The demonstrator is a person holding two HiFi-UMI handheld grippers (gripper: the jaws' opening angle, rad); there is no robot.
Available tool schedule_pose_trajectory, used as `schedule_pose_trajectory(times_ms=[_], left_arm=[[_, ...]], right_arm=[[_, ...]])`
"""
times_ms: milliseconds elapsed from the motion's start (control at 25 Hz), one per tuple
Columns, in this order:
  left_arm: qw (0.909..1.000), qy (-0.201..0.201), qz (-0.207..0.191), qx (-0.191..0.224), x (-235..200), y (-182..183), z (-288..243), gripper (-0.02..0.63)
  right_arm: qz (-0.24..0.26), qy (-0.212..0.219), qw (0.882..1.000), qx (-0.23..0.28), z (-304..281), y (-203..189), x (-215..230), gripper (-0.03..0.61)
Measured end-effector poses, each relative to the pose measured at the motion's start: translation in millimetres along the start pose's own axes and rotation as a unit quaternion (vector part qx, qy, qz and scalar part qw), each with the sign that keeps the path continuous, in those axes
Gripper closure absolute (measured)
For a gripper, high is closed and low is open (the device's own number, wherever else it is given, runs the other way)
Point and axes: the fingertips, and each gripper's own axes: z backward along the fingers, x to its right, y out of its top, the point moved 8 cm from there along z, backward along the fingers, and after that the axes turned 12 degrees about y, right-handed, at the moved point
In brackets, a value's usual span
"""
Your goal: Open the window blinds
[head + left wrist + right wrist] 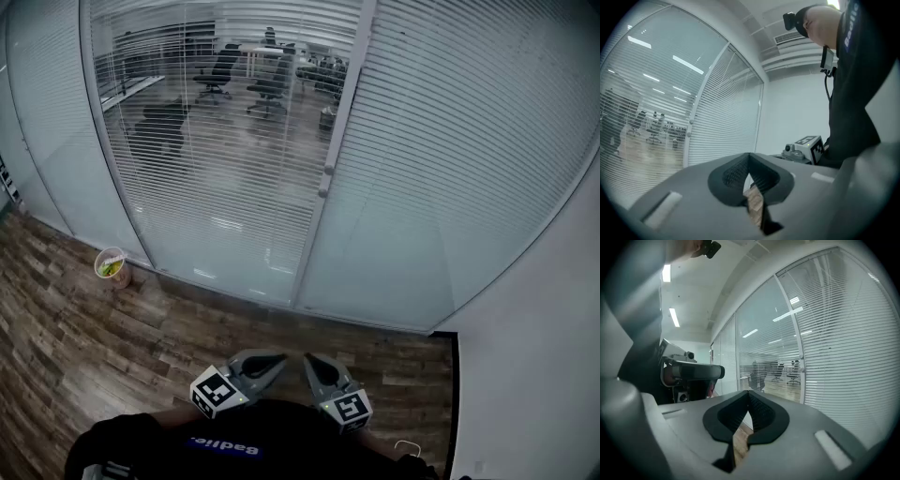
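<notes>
A bare stretch of wooden floor (141,347) lay between the person and the window blinds (459,159), so the air ahead was open for a forward reach. The blinds and their glass closed off the whole front, with an upright frame post (330,159) between two panels. A white wall (544,375) shut in the right side. Low at the left, a small cup (112,266) stood just beside the glass. The left gripper (279,358) and right gripper (307,359), jaws together, sat nearly tip to tip, well apart from the blinds.
</notes>
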Motion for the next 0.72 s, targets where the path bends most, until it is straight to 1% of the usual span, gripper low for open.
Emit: schedule_pose_trajectory(times_ms=[280, 520, 720], left_arm=[[1.0, 0.001, 0.0, -0.002, -1.3, -0.5, -1.0, 0.615], [1.0, 0.003, 0.003, -0.001, -2.0, -0.3, -1.3, 0.614], [0.9999, 0.007, 0.007, -0.004, -1.3, -1.7, -1.0, 0.614]], right_arm=[[0.0, 0.001, 1.0, -0.002, -1.0, 0.5, 0.7, 0.577], [-0.001, 0.005, 1.0, 0.012, -0.1, 2.9, 1.2, 0.575], [-0.002, 0.008, 1.0, 0.009, -0.2, 0.6, 1.2, 0.575]])
